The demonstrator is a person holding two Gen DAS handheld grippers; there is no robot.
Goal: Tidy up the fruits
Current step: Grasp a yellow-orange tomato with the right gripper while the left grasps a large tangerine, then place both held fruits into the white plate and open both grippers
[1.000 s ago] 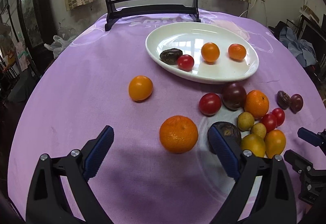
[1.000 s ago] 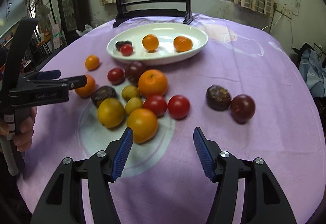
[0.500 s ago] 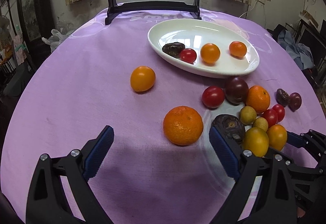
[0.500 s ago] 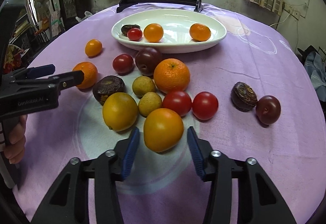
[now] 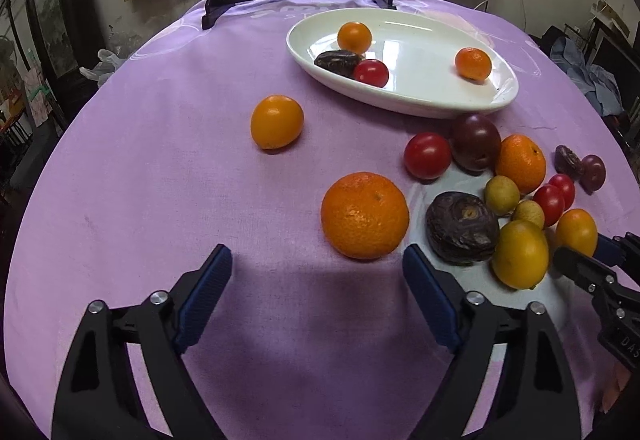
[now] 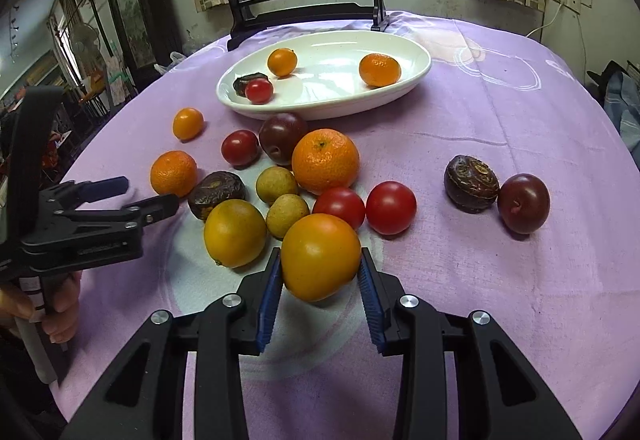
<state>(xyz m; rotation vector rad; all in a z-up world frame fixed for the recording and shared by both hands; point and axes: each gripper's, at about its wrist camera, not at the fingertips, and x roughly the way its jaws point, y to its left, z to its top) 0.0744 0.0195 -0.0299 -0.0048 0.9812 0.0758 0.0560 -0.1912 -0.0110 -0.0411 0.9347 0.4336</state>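
Resting on table: a purple cloth (image 6: 500, 143) is spread over a round table, with fruit scattered across it and a white oval plate (image 6: 416, 73) set toward the far side.
Left gripper: the left gripper (image 5: 316, 290) is seen from its own camera with its blue-padded jaws apart and closing; nothing is between them. In the right view it is held by a hand (image 6: 60, 314) at the left edge.
Large mandarin: a dimpled mandarin (image 5: 365, 215) is seen just beyond the left gripper's tips, toward the right-hand finger, apart from both pads.
Lone orange fruit: a smooth orange fruit (image 5: 277, 121) is placed by itself on the cloth, left of the plate.
Plate contents: a small orange fruit (image 6: 282, 61), a dark wrinkled fruit (image 6: 246, 83) touching a red tomato (image 6: 259, 90), and a mandarin (image 6: 379, 69) well apart on the right are held in the plate.
Middle cluster: a red tomato (image 6: 240, 147), a dark plum (image 6: 282, 137), a big mandarin (image 6: 325, 160), a wrinkled passion fruit (image 6: 218, 193), two small tan fruits (image 6: 277, 185) (image 6: 287, 215), a yellow-orange fruit (image 6: 235, 232) and two more tomatoes (image 6: 339, 207) (image 6: 391, 207) are grouped close together, many touching.
Right gripper: the right gripper (image 6: 320, 274) is closed on a smooth orange fruit (image 6: 321, 256), with a blue pad pressed to each side, at the near edge of the cluster.
Far right pair: a wrinkled passion fruit (image 6: 471, 183) and a dark plum (image 6: 523, 203) are set side by side, touching, well apart from the cluster.
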